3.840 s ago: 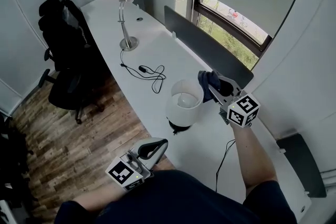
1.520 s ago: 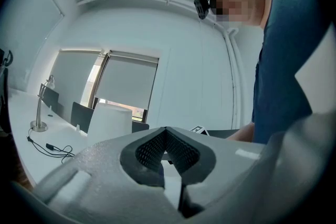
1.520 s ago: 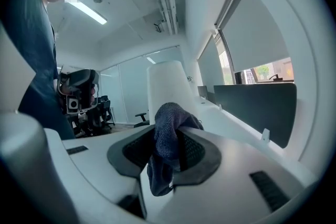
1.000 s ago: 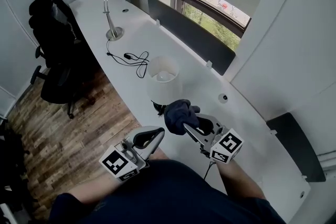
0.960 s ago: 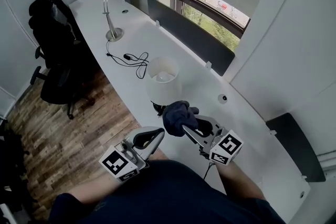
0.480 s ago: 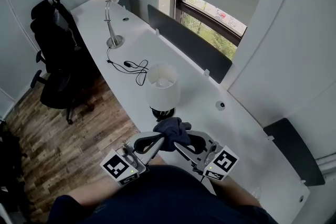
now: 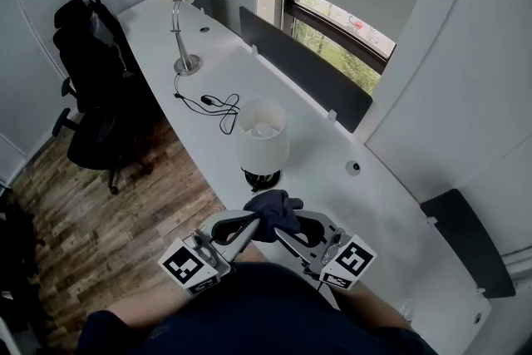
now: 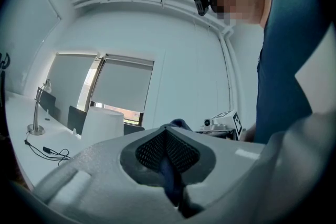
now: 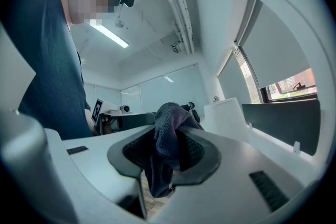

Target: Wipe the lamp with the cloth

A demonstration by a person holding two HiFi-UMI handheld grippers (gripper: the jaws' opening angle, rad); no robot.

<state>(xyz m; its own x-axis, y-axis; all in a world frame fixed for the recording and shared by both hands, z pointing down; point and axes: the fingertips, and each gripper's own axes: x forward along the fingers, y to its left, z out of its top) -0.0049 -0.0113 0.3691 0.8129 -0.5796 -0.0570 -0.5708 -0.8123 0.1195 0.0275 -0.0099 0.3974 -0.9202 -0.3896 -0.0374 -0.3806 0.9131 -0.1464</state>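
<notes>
A table lamp with a white shade [image 7: 263,137] and dark base [image 7: 263,177] stands on the white desk [image 7: 332,195]. In front of it, near my body, a dark blue cloth [image 7: 273,210] hangs bunched between both grippers. My right gripper [image 7: 291,222] is shut on the cloth [image 9: 165,136], which spills over its pads. The left gripper [image 7: 249,219] meets the cloth from the left; a strip of cloth [image 8: 169,181] shows between its nearly closed pads. The lamp shade [image 8: 102,123] [image 9: 226,112] stands apart from both grippers, beyond them.
A silver desk lamp [image 7: 184,33] stands farther along the desk, with a black cable [image 7: 218,106] between it and the shade. A dark divider panel [image 7: 307,66] runs along the window side. A black office chair [image 7: 91,79] stands on the wooden floor at left.
The right gripper has carried the cloth from beside the lamp shade back towards my body. The cloth now hangs between both grippers' tips, away from the lamp.
</notes>
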